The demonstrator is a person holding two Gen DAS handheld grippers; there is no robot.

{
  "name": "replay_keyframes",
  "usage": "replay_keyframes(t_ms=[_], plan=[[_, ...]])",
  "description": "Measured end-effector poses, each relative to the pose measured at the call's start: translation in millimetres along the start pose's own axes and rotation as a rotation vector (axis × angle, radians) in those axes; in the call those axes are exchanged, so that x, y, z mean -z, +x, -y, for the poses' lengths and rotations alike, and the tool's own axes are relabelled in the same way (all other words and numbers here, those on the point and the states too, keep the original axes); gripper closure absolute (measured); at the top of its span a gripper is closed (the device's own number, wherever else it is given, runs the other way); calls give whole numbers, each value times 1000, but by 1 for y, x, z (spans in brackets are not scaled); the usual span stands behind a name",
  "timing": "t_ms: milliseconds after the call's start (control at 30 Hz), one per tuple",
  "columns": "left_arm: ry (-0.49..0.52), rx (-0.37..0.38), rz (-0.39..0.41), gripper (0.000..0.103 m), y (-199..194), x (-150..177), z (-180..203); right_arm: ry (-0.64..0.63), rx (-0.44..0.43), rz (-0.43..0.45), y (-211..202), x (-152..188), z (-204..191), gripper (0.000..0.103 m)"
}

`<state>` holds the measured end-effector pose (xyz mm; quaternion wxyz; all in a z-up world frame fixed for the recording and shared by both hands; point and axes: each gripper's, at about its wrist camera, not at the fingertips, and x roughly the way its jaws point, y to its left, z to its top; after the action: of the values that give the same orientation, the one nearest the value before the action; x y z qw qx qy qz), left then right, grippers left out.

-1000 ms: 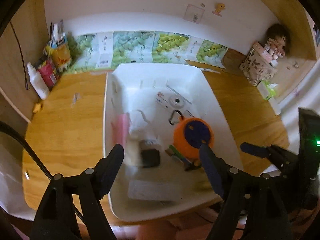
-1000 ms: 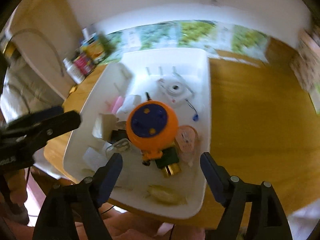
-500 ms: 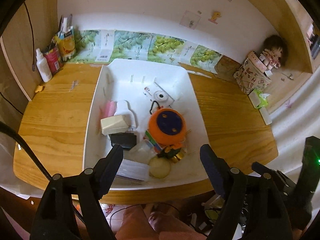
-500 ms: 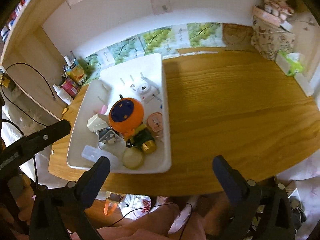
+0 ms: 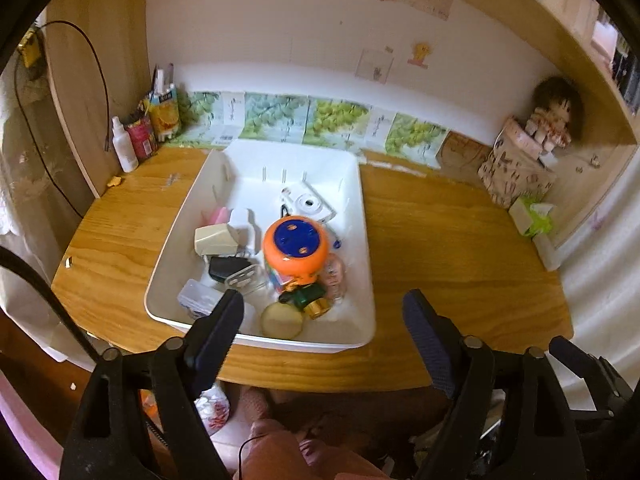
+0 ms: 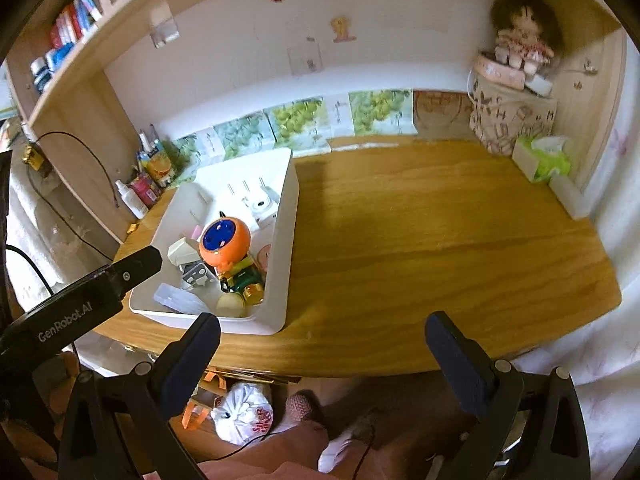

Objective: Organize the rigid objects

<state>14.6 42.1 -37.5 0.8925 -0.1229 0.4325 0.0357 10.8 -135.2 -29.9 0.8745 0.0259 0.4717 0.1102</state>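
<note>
Both of my grippers are released, with the jaws spread wide and nothing between them. My left gripper [image 5: 322,320] hangs over the near edge of the wooden desk [image 5: 448,240], in front of the white tray [image 5: 360,240]; one fingertip overlaps the tray's near rim in the left wrist view. My right gripper [image 6: 322,344] hangs also at the near edge, with the tray at about 10 o'clock from it and well apart.

Inside the tray, the orange round toy with a blue top [image 5: 295,245] stands near the middle. At 12 o'clock from it lies the white instant camera [image 5: 307,203]. At 9 o'clock lies a beige block [image 5: 216,240], and just beside that a white adapter [image 5: 244,226]. At 6 o'clock lies a green bottle with a gold cap [image 5: 308,298], touching the toy, and near it a pale round disc [image 5: 281,320]. At 8 o'clock lies a clear plastic case [image 5: 198,298].

1 doll [image 6: 522,38] sits on a patterned box [image 6: 512,118] at the far right corner.
</note>
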Motion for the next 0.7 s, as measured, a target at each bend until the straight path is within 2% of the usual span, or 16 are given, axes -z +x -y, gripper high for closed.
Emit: replay_keyframes(t_ms=[167,267,367,433,500,567,700], plan=[[15,-70,42,14,-6,10,26,-2,10,61,-12,0,21,0],[13,-96,70,8,-8,16,36,-27,29,62,-6,-1,29,0],[3,-146,97,5,-10,25,47,-77,31,22,2,-1,32,0],[-14,-154,99,3,-11,26,51,-115,23,3,4,-1,33,0],[-43,-156,117,1,-11,23,55,-138,14,13,3,-2,36,0],[-40,-191,132,1,-10,23,62,-148,2,25,4,-4,40,0],[-44,-226,120,1,-6,23,69,-165,-14,48,5,-11,45,0]])
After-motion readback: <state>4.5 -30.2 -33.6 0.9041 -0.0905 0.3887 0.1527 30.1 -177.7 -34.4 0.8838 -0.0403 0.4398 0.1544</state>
